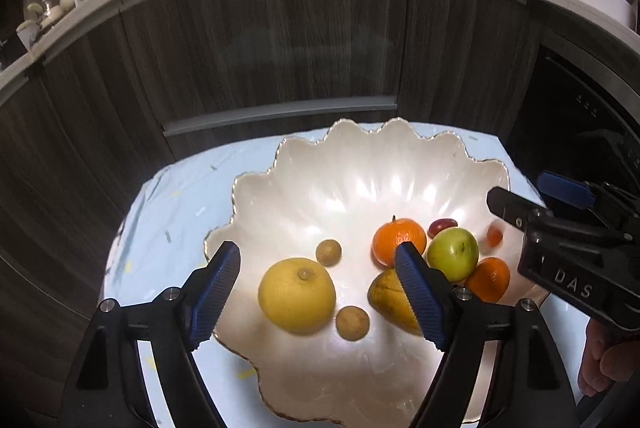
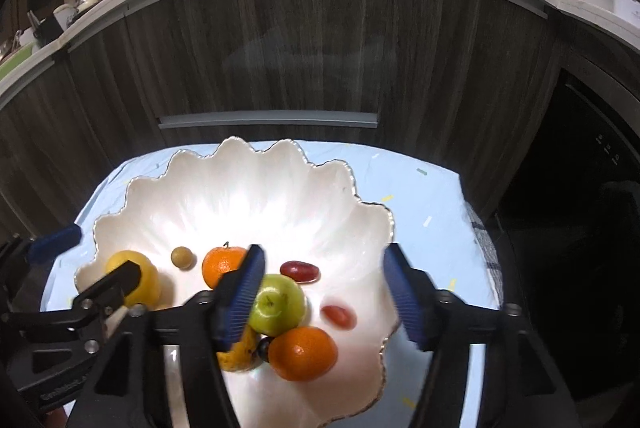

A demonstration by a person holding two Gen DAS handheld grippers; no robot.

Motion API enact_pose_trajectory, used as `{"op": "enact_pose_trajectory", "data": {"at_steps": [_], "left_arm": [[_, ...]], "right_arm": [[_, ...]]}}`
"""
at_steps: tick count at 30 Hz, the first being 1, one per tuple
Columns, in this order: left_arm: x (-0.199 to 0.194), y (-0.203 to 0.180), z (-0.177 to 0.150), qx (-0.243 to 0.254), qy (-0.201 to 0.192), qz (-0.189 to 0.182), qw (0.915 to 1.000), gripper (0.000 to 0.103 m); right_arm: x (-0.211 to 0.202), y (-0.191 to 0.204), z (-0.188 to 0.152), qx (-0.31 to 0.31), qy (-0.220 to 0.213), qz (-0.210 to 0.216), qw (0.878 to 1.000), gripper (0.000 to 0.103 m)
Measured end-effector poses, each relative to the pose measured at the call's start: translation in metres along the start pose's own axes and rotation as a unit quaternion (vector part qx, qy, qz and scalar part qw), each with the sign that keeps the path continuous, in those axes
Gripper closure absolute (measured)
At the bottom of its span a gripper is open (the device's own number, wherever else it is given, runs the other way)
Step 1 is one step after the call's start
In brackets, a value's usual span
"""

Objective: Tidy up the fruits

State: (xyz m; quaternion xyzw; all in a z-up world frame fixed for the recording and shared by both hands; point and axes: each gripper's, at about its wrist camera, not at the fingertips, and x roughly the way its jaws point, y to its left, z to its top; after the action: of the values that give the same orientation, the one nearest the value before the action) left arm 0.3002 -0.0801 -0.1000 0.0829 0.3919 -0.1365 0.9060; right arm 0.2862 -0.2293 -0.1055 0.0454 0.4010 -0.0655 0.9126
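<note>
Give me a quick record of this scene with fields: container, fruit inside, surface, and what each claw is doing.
container: scalloped white bowl with a gold rim
fruit inside: large yellow citrus, two oranges, green apple, two small brown round fruits, red date, cherry tomato, yellow-brown fruit
surface: pale blue cloth
left claw: open over the bowl, holding nothing
right claw: open, nothing gripped
</note>
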Motion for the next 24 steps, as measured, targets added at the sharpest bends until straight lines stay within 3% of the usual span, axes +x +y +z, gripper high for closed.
{"op": "enact_pose_trajectory", "data": {"at_steps": [4, 12, 24], "left_arm": [[-0.008, 0.001, 0.001, 0.001, -0.007, 0.008, 0.9999, 0.017], [-0.030, 0.005, -0.001, -0.013, -0.022, 0.026, 0.9994, 0.002], [-0.091, 0.008, -0.017, -0.027, -0.057, 0.031, 0.9976, 0.000]], "right_arm": [[-0.008, -0.002, 0.000, 0.005, -0.009, -0.007, 1.000, 0.021], [-0.034, 0.000, 0.001, 0.005, -0.029, -0.017, 0.999, 0.015], [-0.091, 0.006, -0.014, 0.009, -0.054, -0.008, 0.998, 0.015]]}}
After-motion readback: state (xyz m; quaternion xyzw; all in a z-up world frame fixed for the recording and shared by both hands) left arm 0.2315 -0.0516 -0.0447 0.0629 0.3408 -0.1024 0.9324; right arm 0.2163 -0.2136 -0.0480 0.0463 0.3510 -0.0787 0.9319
